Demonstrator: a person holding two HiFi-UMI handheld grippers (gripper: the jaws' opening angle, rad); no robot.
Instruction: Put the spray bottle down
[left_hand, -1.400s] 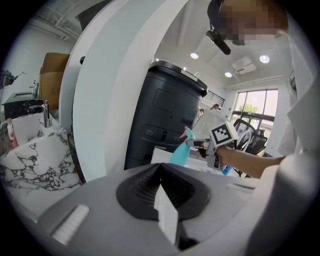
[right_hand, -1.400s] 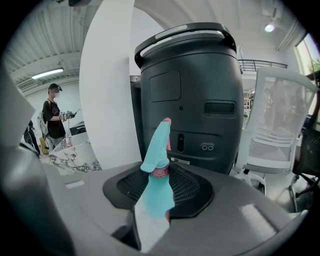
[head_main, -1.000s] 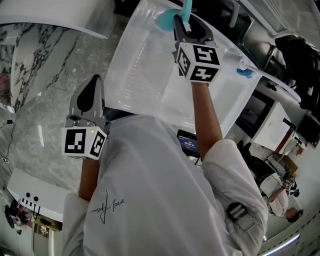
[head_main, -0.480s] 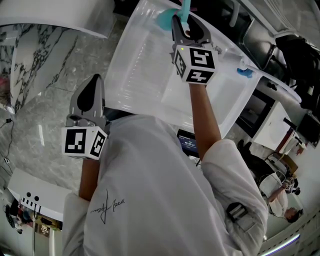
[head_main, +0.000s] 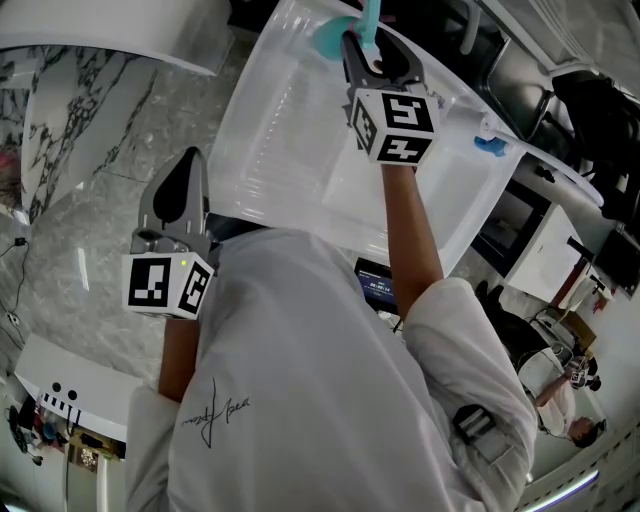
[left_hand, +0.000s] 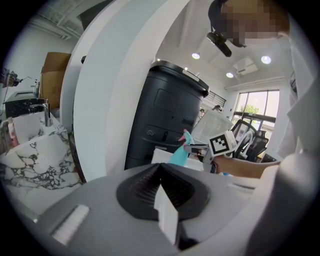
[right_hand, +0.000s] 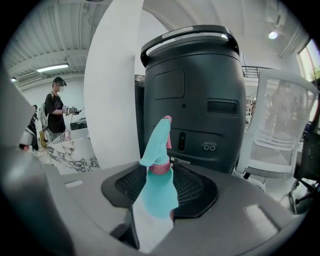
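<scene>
In the head view, the right gripper (head_main: 362, 45) reaches over a white table (head_main: 270, 130), with the teal spray bottle (head_main: 328, 38) upright at its tips. The left gripper (head_main: 187, 170) hangs over a grey marbled surface (head_main: 90, 220).

In the left gripper view, its jaws are pressed together and empty.

In the right gripper view, the jaws have just been opening. They are spread, with the bottle standing between them, in front of a dark cabinet (right_hand: 195, 90) and a white chair (right_hand: 280, 125).

Left tongs (head_main: 187, 165), jaws together and empty, are held low beside the torso on a bent arm. The right arm reaches forward. Right tongs (head_main: 366, 48) have just been opening with the spray bottle (right_hand: 157, 182) between them, seemingly no longer pinched.
</scene>
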